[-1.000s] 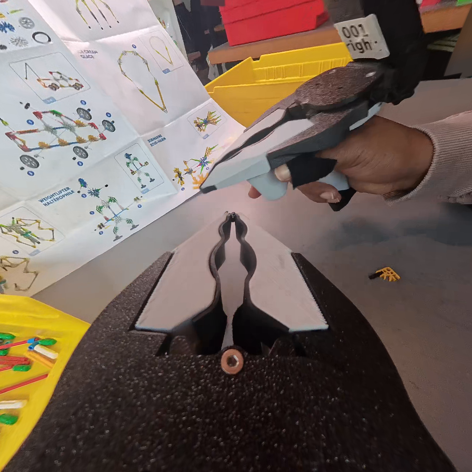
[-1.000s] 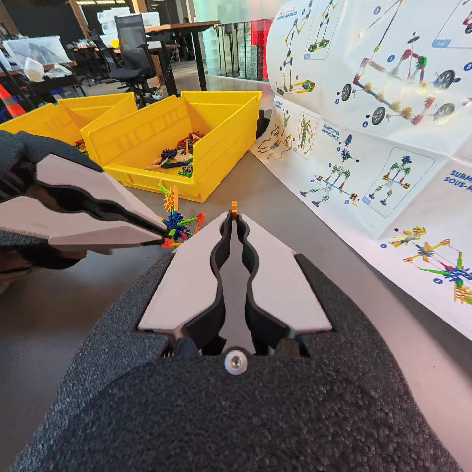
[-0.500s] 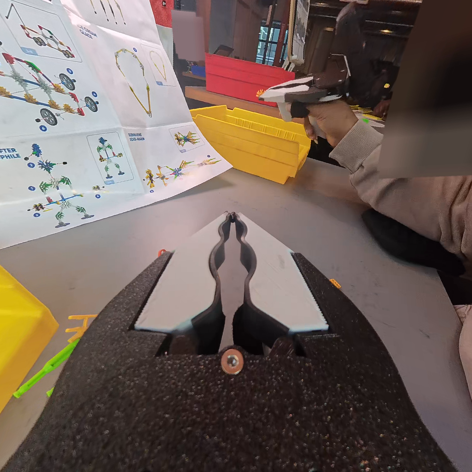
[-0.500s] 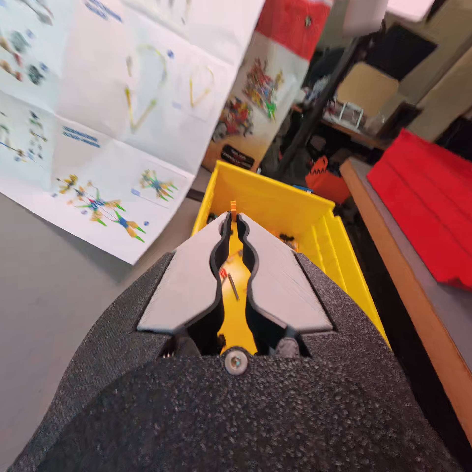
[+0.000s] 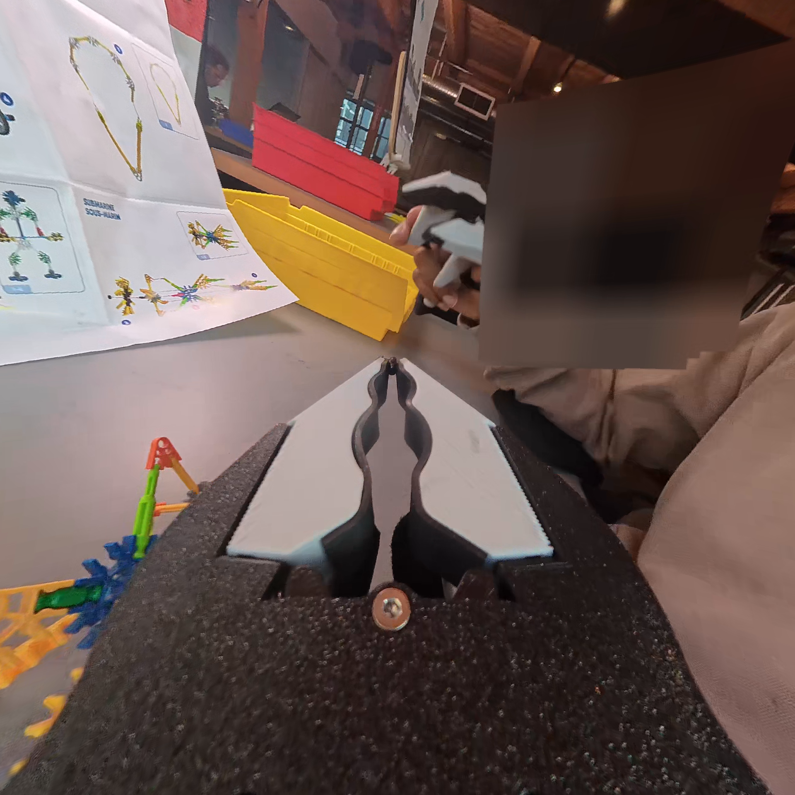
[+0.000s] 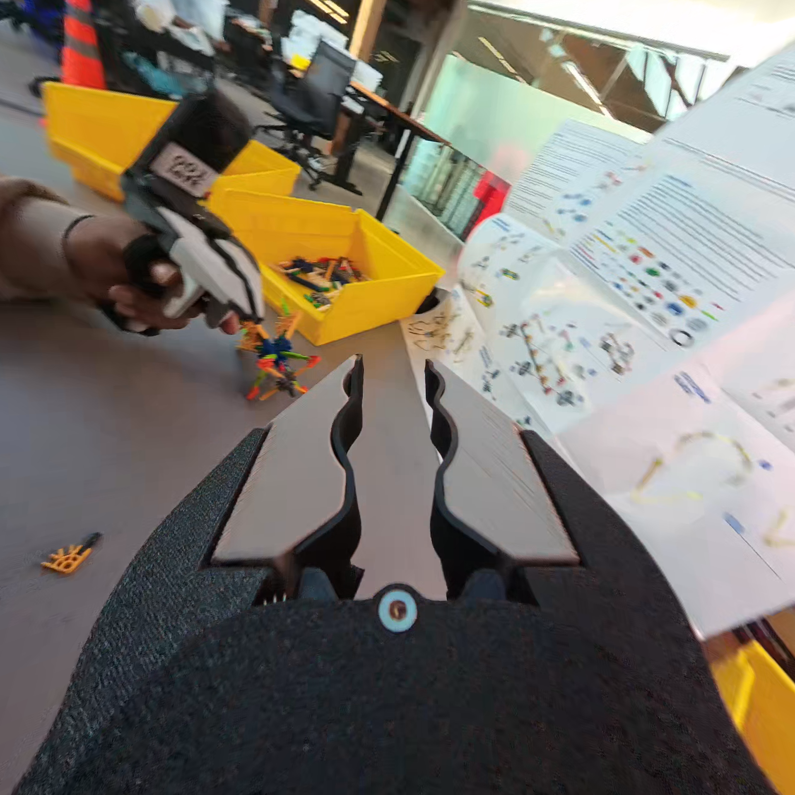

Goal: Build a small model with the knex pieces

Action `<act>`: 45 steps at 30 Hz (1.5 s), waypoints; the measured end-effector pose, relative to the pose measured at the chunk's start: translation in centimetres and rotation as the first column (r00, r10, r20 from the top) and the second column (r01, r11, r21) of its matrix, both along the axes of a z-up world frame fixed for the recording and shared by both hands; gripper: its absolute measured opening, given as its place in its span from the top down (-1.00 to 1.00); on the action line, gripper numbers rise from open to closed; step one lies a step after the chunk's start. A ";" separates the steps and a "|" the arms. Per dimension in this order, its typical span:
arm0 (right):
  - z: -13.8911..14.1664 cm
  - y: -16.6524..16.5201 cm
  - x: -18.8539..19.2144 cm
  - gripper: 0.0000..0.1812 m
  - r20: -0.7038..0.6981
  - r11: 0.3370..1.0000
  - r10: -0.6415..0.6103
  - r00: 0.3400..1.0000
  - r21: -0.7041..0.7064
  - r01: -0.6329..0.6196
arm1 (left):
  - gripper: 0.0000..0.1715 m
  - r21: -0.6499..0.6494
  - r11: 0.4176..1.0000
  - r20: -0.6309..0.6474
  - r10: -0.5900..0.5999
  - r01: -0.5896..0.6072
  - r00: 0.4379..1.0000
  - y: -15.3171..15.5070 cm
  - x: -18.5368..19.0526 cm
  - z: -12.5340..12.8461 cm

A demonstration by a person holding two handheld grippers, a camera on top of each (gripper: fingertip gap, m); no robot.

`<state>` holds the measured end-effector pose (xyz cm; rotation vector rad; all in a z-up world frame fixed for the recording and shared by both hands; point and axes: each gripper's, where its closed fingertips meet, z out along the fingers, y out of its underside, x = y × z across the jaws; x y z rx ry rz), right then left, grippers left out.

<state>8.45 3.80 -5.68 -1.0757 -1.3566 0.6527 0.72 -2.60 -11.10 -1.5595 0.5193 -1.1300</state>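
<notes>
- You are working at a grey bench (image 6: 129, 430) in an open workshop, with desks and an office chair (image 6: 318, 94) far beyond both tongs.
- A large folded instruction sheet (image 6: 645, 301) stands propped to the right of your right tongs (image 6: 393, 365).
- Those right tongs are spread well apart with nothing between them; only bare bench shows through the gap.
- Your left tongs (image 5: 391, 363) are pressed together at the tips. A tiny dark speck sits right at the tips, and I cannot tell whether it is a held piece or part of the pads.
- The rod-and-connector model (image 6: 275, 357) stands on the bench ahead and to the left of the right tongs, near them but apart.
- In the right wrist view, the left tongs' tips are just above the model's top orange spoke. I cannot tell whether they touch it.
- The left tongs are the nearer of the two to the model.
- The model is star-shaped, with spokes running out from a blue hub, so it has no single long axis.
- A yellow bin (image 6: 365, 314) of loose rods sits just behind the model.
- A lone orange connector (image 6: 66, 559) lies far left of the right tongs, well apart from everything.
</notes>
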 end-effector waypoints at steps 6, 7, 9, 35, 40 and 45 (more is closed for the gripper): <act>-4.4 -7.2 -6.6 0.84 0.154 0.962 0.185 0.971 0.173 -0.211 | 0.97 -0.092 0.986 0.189 -0.121 0.140 0.975 -1.2 0.7 1.2; -4.4 -7.5 -6.8 0.87 0.146 0.960 0.198 0.969 0.169 -0.221 | 0.97 -0.096 0.984 0.191 -0.131 0.151 0.973 -1.3 0.7 1.2; -4.5 -7.9 -7.1 0.89 0.139 0.959 0.220 0.966 0.152 -0.240 | 0.97 -0.091 0.983 0.170 -0.141 0.158 0.975 -1.5 1.0 1.1; 1.4 5.8 2.0 0.99 -0.007 0.903 -0.369 0.930 0.237 0.360 | 0.77 -0.124 0.971 0.213 -0.177 0.206 0.961 -1.6 0.6 1.4; -3.1 18.1 18.2 0.98 0.171 0.520 -0.844 0.509 0.025 0.854 | 0.75 -0.072 0.982 0.010 -0.174 0.174 0.985 -2.2 2.3 -0.2; -3.8 20.1 22.3 0.64 0.157 0.423 -0.893 0.423 -0.034 0.906 | 0.74 -0.086 0.978 -0.018 -0.193 0.191 0.981 -2.5 2.8 -0.8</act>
